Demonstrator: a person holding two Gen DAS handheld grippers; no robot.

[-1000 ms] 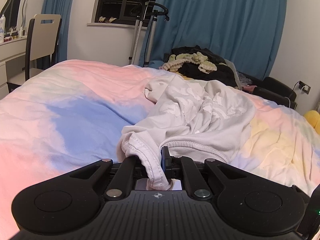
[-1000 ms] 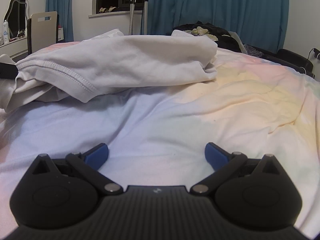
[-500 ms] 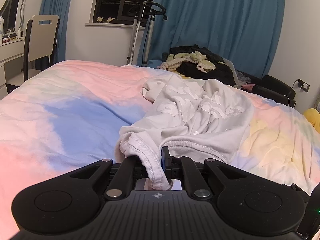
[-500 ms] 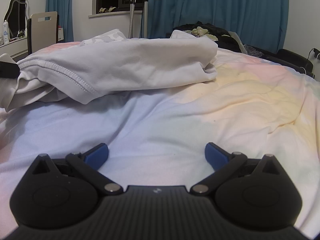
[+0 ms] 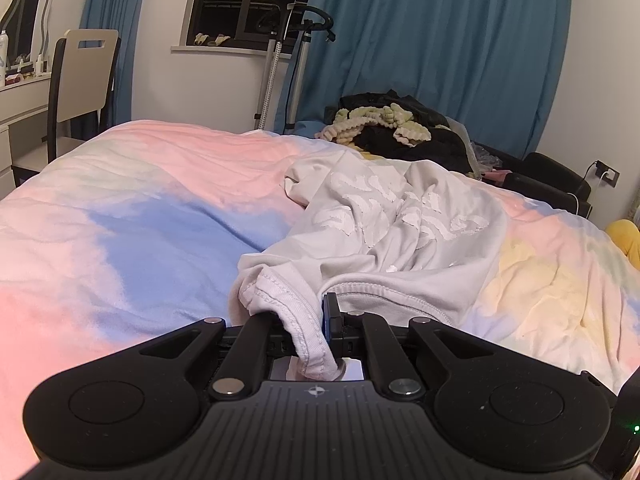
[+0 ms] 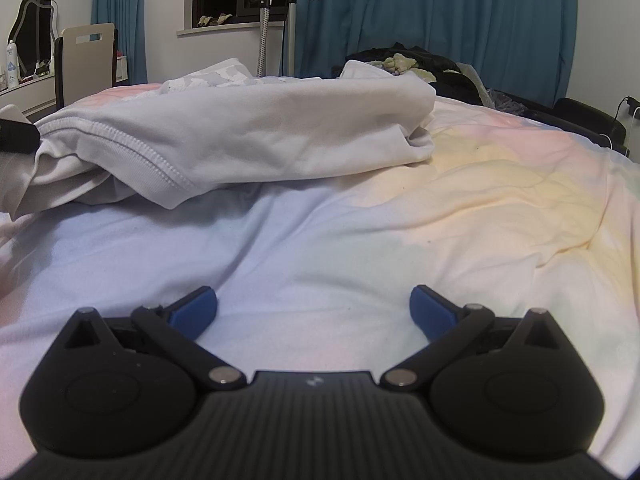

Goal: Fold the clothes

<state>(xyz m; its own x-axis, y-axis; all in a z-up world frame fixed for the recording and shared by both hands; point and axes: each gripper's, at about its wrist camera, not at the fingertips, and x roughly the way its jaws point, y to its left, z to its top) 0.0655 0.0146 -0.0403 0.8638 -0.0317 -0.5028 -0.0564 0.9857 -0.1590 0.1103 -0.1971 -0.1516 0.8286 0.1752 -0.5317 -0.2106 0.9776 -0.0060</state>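
A crumpled white T-shirt (image 5: 400, 232) with a white print lies on the pastel bedspread (image 5: 140, 232). My left gripper (image 5: 316, 320) is shut on a hemmed edge of the T-shirt, which bunches between the fingers and hangs down behind them. In the right wrist view the same T-shirt (image 6: 260, 132) lies ahead and to the left, with a stitched hem facing me. My right gripper (image 6: 314, 308) is open and empty, low over the bedspread (image 6: 400, 248), a short way in front of the shirt. The left gripper's tip shows at the far left edge (image 6: 16, 138).
A pile of dark and green clothes (image 5: 392, 124) lies at the far side of the bed. A garment steamer stand (image 5: 280, 60) is by the window. A chair (image 5: 80, 76) and dressing table stand at the left. Blue curtains hang behind.
My left gripper has lifted slightly with the T-shirt edge still in it. The right gripper has barely moved and stays open.
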